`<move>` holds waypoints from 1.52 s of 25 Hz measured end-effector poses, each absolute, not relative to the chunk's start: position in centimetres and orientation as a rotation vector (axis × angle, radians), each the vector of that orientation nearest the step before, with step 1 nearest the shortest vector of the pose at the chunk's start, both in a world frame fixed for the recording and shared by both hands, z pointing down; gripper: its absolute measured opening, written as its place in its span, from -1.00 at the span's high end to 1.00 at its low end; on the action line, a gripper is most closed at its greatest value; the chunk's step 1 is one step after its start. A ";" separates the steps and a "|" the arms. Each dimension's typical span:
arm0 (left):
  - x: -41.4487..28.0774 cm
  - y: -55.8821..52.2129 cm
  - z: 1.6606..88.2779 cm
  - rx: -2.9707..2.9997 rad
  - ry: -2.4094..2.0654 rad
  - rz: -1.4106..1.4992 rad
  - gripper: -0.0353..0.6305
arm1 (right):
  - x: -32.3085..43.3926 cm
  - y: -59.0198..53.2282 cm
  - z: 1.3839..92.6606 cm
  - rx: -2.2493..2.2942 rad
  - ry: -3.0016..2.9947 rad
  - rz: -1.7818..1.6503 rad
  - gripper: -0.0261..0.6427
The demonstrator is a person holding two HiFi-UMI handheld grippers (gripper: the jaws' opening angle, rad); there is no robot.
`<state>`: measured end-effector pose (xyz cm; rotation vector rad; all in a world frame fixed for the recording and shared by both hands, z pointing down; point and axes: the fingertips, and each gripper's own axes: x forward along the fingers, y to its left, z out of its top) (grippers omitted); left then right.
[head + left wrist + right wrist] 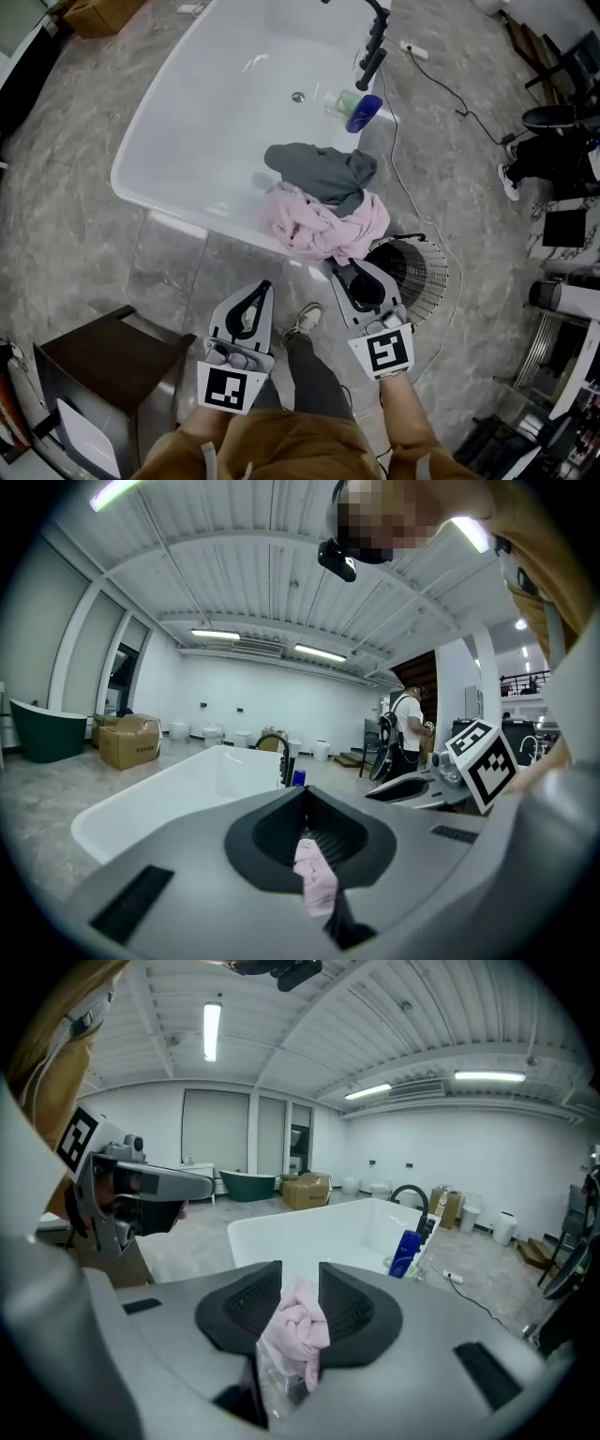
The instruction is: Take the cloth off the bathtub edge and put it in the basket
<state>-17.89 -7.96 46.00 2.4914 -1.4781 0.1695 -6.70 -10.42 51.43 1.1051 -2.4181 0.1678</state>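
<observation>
A pink cloth lies heaped on the near rim of the white bathtub, with a grey cloth behind it. The black wire basket stands on the floor just right of the pink cloth. My right gripper is at the cloth's lower edge. In the right gripper view its jaws stand apart, and the pink cloth shows in the gap of the right gripper. My left gripper hangs lower left, apart from the cloth, jaws together. In the left gripper view the cloth shows in the slit below the left gripper's tips.
A blue bottle and a black faucet are at the tub's far right rim. A dark wooden stool stands lower left. A cable runs along the floor right of the tub. My shoe is between the grippers.
</observation>
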 end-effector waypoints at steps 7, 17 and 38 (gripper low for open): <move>-18.6 -8.8 50.2 2.415 -1.507 0.192 0.87 | -7.5 -12.2 58.6 1.010 -2.344 0.229 0.39; -18.6 -9.9 53.8 2.368 -1.496 0.228 0.87 | -8.1 -15.2 67.0 0.943 -2.227 0.265 -0.04; -19.9 -12.2 56.4 2.329 -1.484 0.299 0.87 | -8.3 -18.5 73.4 0.900 -2.057 0.153 0.47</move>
